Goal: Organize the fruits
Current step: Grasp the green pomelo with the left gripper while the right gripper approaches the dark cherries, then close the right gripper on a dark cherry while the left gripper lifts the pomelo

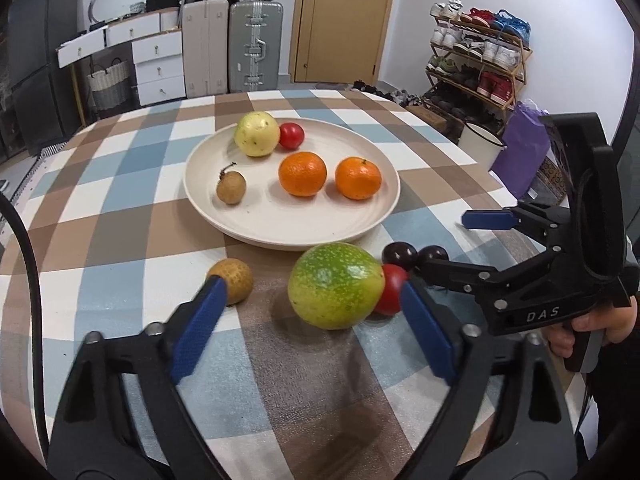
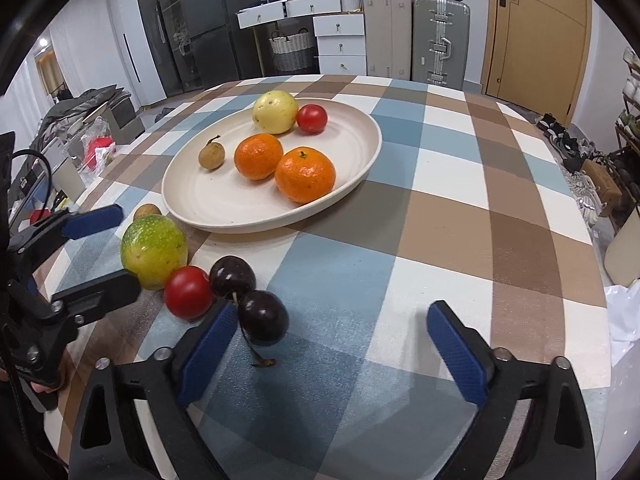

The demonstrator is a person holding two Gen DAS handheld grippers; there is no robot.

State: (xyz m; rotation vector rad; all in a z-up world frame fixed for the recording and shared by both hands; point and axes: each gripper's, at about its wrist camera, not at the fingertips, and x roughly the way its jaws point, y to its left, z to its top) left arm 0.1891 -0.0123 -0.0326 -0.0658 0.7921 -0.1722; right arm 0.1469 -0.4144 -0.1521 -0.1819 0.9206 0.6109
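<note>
Where checks spread, speckled fruit (image 1: 335, 285) rounds.

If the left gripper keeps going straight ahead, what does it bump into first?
Probably the green speckled fruit. It lies on the tablecloth right ahead, between the open fingers of the left gripper, with the plate further on behind it. Depth is hard to judge in this view.

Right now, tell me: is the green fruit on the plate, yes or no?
No: the green fruit sits on the tablecloth in front of the plate, between the open left fingers.
</note>
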